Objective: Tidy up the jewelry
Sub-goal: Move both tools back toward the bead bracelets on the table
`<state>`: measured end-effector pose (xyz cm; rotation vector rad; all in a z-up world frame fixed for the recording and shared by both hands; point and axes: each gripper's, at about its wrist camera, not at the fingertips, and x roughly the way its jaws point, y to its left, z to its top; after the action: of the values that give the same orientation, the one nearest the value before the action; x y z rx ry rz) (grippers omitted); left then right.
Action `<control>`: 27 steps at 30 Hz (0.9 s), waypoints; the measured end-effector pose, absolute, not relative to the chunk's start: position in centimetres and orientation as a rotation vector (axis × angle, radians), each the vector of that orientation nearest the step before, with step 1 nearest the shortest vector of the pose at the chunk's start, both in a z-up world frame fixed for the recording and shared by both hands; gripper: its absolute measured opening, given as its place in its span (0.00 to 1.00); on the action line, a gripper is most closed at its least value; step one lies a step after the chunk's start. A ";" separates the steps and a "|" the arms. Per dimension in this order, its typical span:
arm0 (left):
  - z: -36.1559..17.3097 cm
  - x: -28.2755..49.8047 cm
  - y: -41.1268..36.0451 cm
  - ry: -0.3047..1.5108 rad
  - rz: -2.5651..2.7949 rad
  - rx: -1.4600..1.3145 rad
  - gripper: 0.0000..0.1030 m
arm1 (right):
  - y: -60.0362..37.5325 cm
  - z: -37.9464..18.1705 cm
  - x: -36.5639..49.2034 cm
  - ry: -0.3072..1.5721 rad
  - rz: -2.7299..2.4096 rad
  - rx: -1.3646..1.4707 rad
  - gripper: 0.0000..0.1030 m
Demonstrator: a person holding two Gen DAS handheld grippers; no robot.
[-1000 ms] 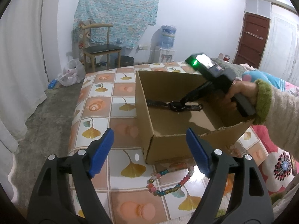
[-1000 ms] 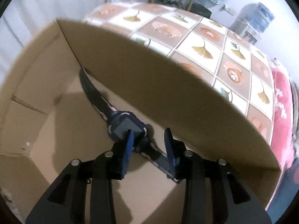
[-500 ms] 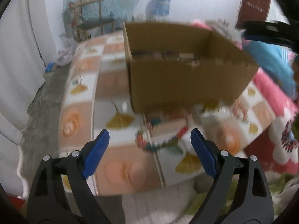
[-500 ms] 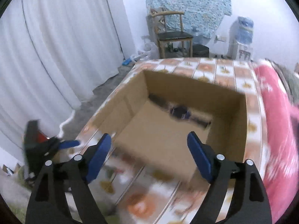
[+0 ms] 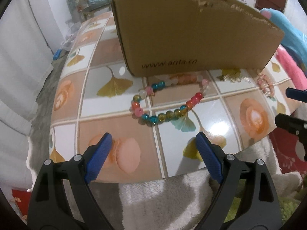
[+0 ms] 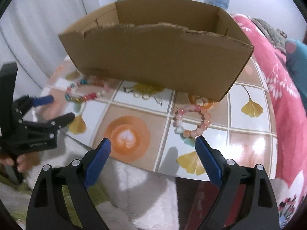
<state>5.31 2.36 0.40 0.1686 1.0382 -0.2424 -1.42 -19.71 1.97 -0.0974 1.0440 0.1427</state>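
On the counter point(image 5: 119, 126), just before the cardboard box point(image 5: 191, 28), lies the multicolour bead bracelet point(image 5: 165, 103), ahead of your left tool point(image 5: 153, 159), which is wide and empty. Your right tool point(image 6: 151, 161) is opening, nothing between. The beads are light, slippery and floppy; pinch one strand. The counter edge is near.

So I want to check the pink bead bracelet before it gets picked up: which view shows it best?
The right wrist view: the pink bead bracelet lies whole and fairly sharp on the table, just beyond the open right gripper. In the left wrist view it is small and blurred near the right edge.
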 end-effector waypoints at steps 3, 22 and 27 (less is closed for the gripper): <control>0.2 5.2 2.3 1.035 -0.236 0.151 0.88 | -19.2 1.4 -1.6 1.032 0.122 -0.144 0.84; -0.2 6.6 2.4 1.065 -0.228 0.143 0.93 | -21.2 3.8 -4.0 0.862 0.115 -0.128 0.93; -0.3 6.8 2.6 1.058 -0.239 0.144 0.93 | -21.8 4.7 -3.5 0.844 0.145 -0.075 0.93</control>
<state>6.78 2.57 -0.34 0.1436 1.0581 -0.2390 -3.53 -21.79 4.74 -0.0754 0.8438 0.1448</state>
